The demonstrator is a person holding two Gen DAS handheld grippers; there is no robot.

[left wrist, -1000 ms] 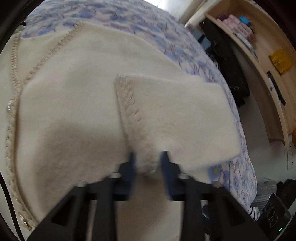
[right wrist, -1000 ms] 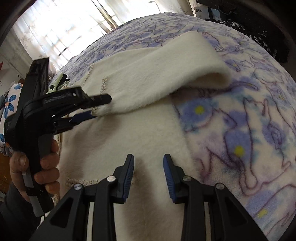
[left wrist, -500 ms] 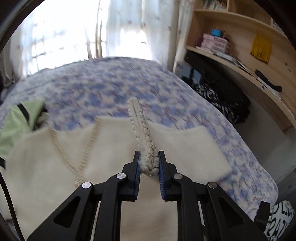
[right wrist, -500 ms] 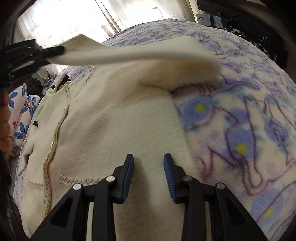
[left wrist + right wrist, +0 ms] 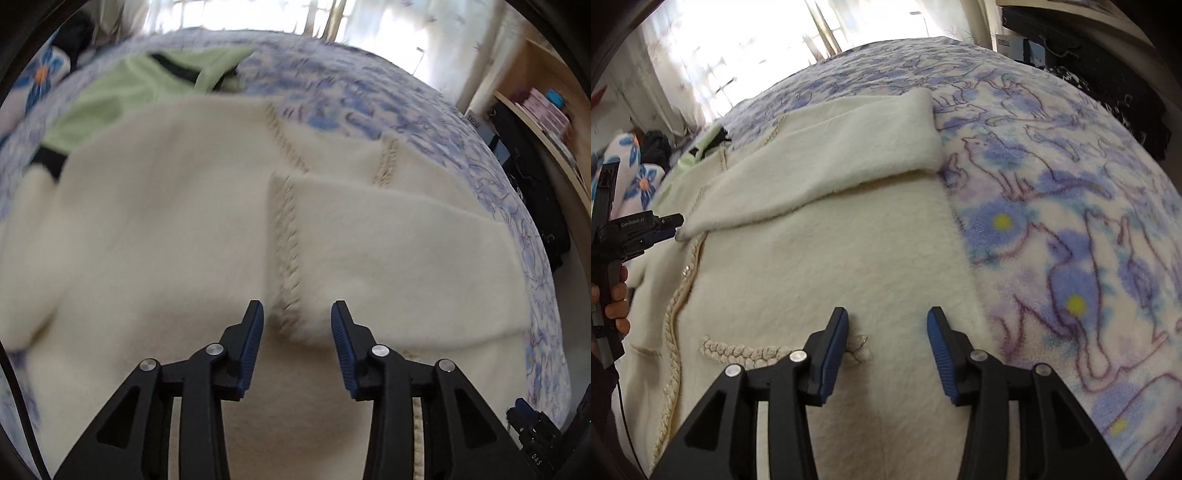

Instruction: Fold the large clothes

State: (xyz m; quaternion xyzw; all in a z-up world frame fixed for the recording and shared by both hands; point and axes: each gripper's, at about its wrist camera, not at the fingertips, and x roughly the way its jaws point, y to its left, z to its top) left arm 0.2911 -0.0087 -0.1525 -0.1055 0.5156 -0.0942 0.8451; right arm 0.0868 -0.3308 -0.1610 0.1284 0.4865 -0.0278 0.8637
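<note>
A: The cream sweater (image 5: 155,236) lies flat on the bed (image 5: 1052,192), which has a fluffy blanket with blue and purple animals on it. Can you see its sleeve?

B: Yes. The sleeve (image 5: 388,236) is folded across the body of the sweater. Its cuff end, with a stitched edge, lies just in front of the left gripper (image 5: 297,328).

A: Is the left gripper holding the cuff?

B: No. Its fingers (image 5: 253,334) have just been opening. Now they are spread apart, one on each side of the cuff end, and the blue pads do not press on it.

A: And the right gripper (image 5: 888,336)?

B: Its fingers (image 5: 938,339) have been opening too, and they are spread. They hang over the lower part of the sweater, near its right edge. Nothing is between them but flat cloth. A thick braided trim (image 5: 746,350) runs by the left finger.

A: What do you see from the right camera?

B: The folded sleeve makes a long flap across the sweater. The left gripper is at the far left, right at the tip of that flap, and a hand (image 5: 613,299) holds its handle.

A: What else is on the bed?

B: A light green garment (image 5: 122,92) with black trim lies behind the sweater, partly under it. A pillow with blue flowers (image 5: 639,173) sits at the far left. A wooden shelf (image 5: 546,122) stands beside the bed.
</note>
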